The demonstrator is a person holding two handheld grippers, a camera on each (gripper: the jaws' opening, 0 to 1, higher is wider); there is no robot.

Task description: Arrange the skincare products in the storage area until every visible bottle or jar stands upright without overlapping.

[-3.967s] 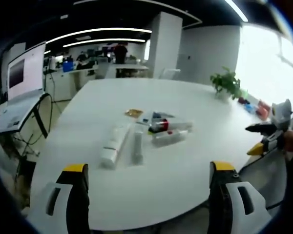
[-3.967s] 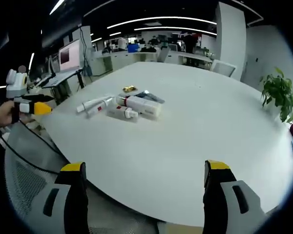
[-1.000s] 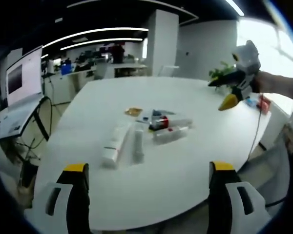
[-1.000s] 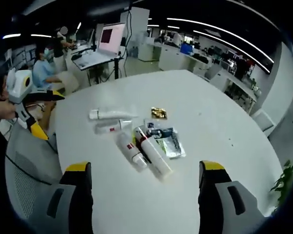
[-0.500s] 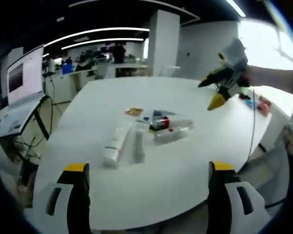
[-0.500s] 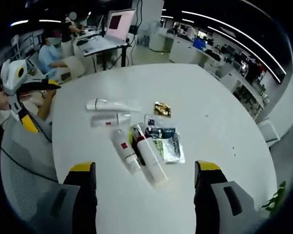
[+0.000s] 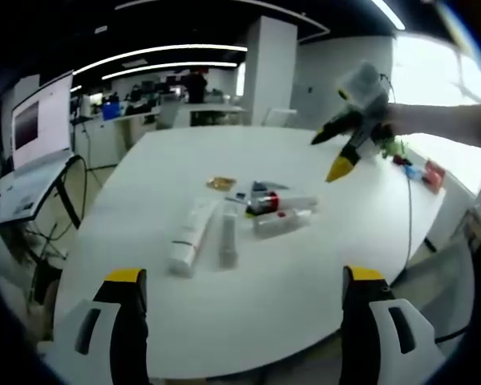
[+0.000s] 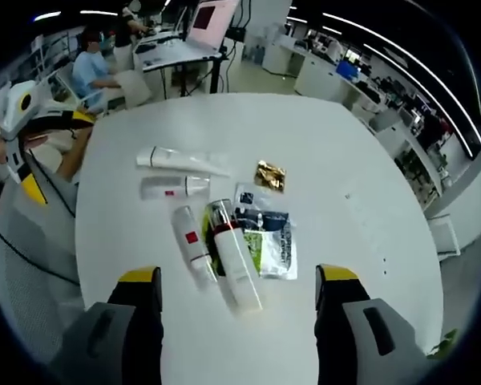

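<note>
White skincare tubes and bottles (image 8: pixel 224 257) lie flat, clustered mid-frame on the round white table (image 8: pixel 345 160). The right gripper (image 8: pixel 236 321) hovers above with fingers wide; the left gripper (image 7: pixel 244 321), fingers wide, sits at the table's lower edge.

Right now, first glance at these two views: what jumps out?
A cluster of white tubes and bottles lying flat near the middle of the round white table, none upright, beside a gold packet and some sachets. In the left gripper view, the right tongs hang in the air above the table's far side, jaws apart. Both sets of tongs are open and hold nothing.
</note>
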